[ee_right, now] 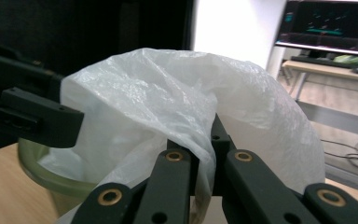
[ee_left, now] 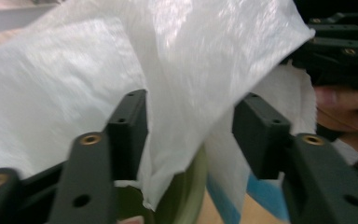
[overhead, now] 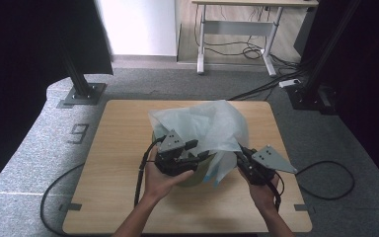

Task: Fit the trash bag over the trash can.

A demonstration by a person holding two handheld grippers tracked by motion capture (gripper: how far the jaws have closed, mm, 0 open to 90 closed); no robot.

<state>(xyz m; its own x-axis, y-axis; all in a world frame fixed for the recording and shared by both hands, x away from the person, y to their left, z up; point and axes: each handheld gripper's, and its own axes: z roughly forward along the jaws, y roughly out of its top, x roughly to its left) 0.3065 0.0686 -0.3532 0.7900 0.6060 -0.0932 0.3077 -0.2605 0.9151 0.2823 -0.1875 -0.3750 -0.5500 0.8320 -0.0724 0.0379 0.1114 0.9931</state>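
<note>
The left gripper (overhead: 193,150) sits at the left rim of the green bin (overhead: 197,177), its 2 jaws spread wide with a fold of the white plastic bag (overhead: 209,126) hanging loose between them. The bag billows up over the bin, which stands near the middle of the wooden table (overhead: 113,148). At the bin's right side, the right gripper (overhead: 241,154) has its jaws pressed together, pinching the bag's edge.
</note>
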